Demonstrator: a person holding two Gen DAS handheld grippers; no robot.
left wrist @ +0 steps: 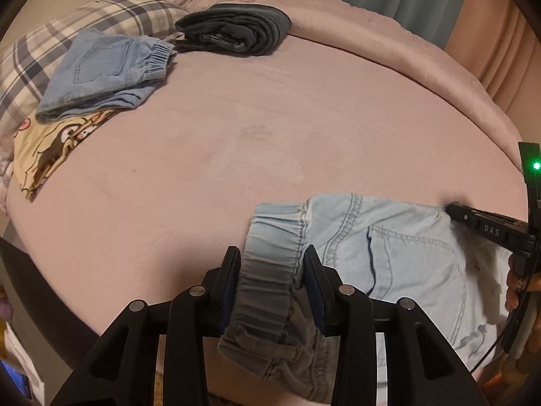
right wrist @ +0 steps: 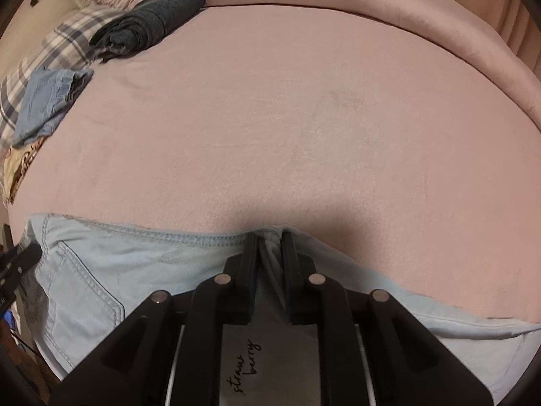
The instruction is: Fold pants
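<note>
Light blue denim pants lie at the near edge of a pink bed. My left gripper is shut on their bunched elastic waistband, which hangs down between the fingers. My right gripper is shut on a fold of the same pants at their far edge, near the crotch seam. The right gripper also shows in the left wrist view, at the pants' far right. The left gripper's tip shows at the left edge of the right wrist view.
Folded blue jeans and a dark folded garment lie at the bed's far left, by a plaid pillow and a cartoon-print cloth. A rolled pink duvet runs along the far right. Curtains hang behind.
</note>
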